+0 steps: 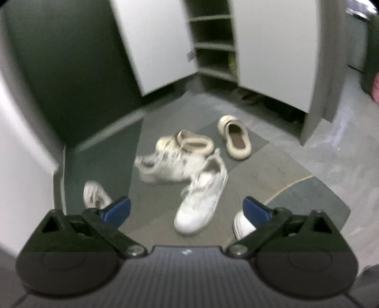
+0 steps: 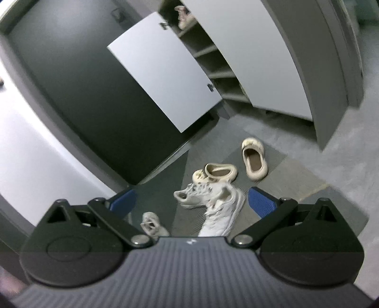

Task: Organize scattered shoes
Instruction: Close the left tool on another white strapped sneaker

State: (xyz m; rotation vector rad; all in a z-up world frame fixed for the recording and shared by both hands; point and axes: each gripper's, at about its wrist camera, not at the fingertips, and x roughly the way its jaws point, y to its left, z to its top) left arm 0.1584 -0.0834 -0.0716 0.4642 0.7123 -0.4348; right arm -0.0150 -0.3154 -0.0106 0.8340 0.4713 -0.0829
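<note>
Several pale shoes lie scattered on a grey floor mat [image 1: 296,203]. A white sneaker [image 1: 201,201] lies nearest my left gripper [image 1: 187,209], which is open and empty above the floor. Behind it lie another white sneaker [image 1: 165,165], a beige clog on its side [image 1: 196,143] and a second beige clog [image 1: 236,138]. A small white shoe [image 1: 94,194] lies at the left, and another white shoe [image 1: 241,225] peeks from behind the right finger. My right gripper [image 2: 191,201] is open and empty above a white sneaker [image 2: 222,210], with both clogs [image 2: 219,171] [image 2: 254,158] beyond.
An open shoe cabinet [image 1: 213,45] with shelves stands at the back, its white doors [image 1: 154,42] swung out. A shoe sits on an upper shelf [image 2: 183,14]. A dark wall [image 2: 83,83] is at the left. Bare concrete floor [image 1: 343,147] lies to the right.
</note>
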